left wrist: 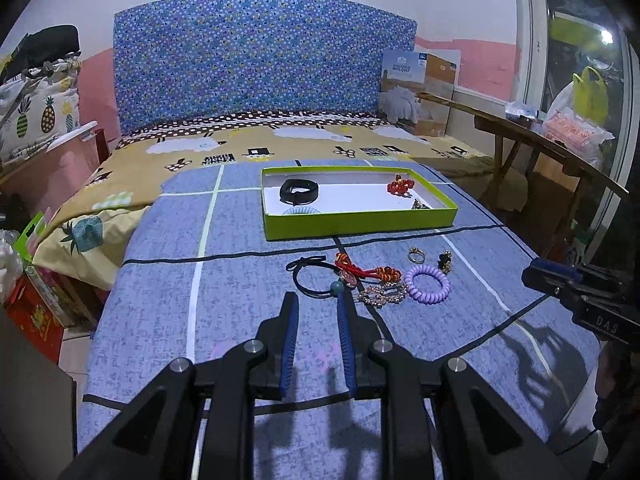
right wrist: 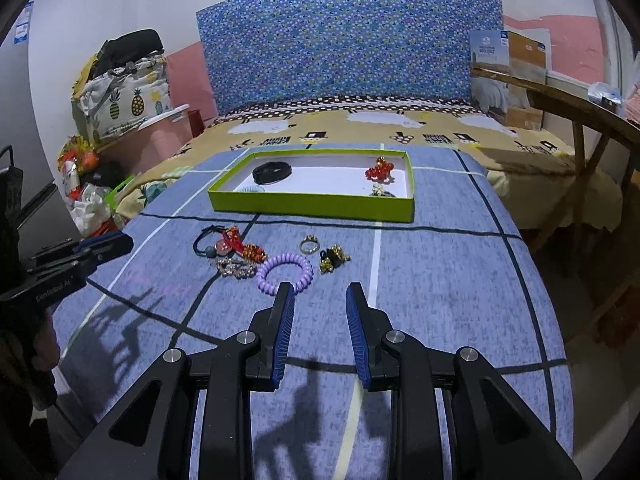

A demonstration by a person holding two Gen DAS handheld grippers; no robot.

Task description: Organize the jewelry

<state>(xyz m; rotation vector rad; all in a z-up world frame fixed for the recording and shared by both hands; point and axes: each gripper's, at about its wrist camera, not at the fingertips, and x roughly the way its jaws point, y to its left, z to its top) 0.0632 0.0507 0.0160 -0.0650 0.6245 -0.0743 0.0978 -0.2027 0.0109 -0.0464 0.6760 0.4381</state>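
Observation:
A green box (left wrist: pixel 360 222) (right wrist: pixel 312 204) with a white floor lies on the blue bedsheet. It holds a black band (left wrist: pixel 299 191) (right wrist: pixel 272 172), red beads (left wrist: pixel 399 186) (right wrist: pixel 379 170), a pale blue coil tie (left wrist: pixel 301 211) and a small gold piece (right wrist: pixel 380 191). In front of it lie a black hair tie (left wrist: pixel 316 276), a red knotted bracelet (left wrist: pixel 368 271) (right wrist: pixel 244 249), a sparkly clip (left wrist: pixel 378 295) (right wrist: pixel 236 269), a purple coil tie (left wrist: pixel 427 285) (right wrist: pixel 285 273), a ring (left wrist: pixel 416 256) (right wrist: pixel 309 245) and a black-gold piece (left wrist: pixel 444 262) (right wrist: pixel 333 259). My left gripper (left wrist: pixel 318 304) is open, just short of the hair tie. My right gripper (right wrist: pixel 320 296) is open, near the purple coil.
The bed has a blue patterned headboard (left wrist: pixel 264 60) and a yellow quilt (left wrist: pixel 280 148). A cardboard box (left wrist: pixel 420 88) stands at the back right. A wooden bench (left wrist: pixel 540 144) runs along the right. Bags and boxes (left wrist: pixel 36 100) pile up on the left.

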